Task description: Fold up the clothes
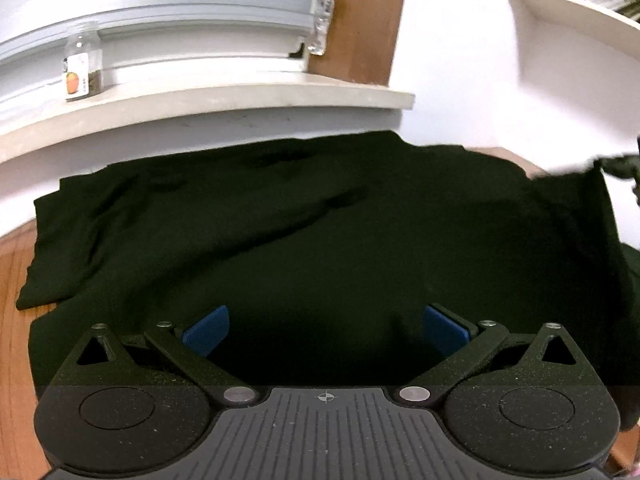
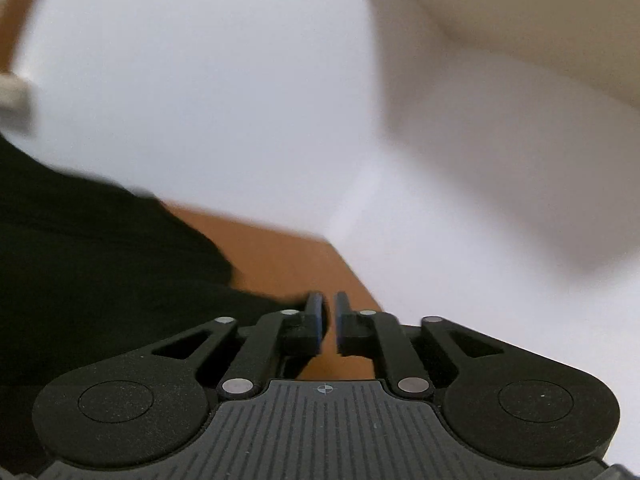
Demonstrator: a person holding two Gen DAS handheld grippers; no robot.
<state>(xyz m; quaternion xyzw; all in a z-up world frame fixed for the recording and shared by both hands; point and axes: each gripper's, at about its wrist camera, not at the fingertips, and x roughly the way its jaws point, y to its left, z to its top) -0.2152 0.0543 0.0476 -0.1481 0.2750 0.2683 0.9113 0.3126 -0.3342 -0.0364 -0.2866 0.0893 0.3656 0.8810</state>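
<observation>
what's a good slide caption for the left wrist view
Open left tongs poised over a dark green garment spread on a wooden table, a small jar on the sill behind.

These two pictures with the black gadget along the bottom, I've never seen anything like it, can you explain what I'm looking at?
Each picture comes from a wide-angle camera on a hand-held gripper that a person carries, one in each hand, to fold clothes. The left one shows the left gripper, its blue-padded jaws wide apart above a dark green garment spread on a wooden table. Nothing is held. A small jar stands on the windowsill. The other view is blurred: the right gripper has its jaws a narrow gap apart, with only table showing between them, and the garment's edge lies to its left.
</observation>
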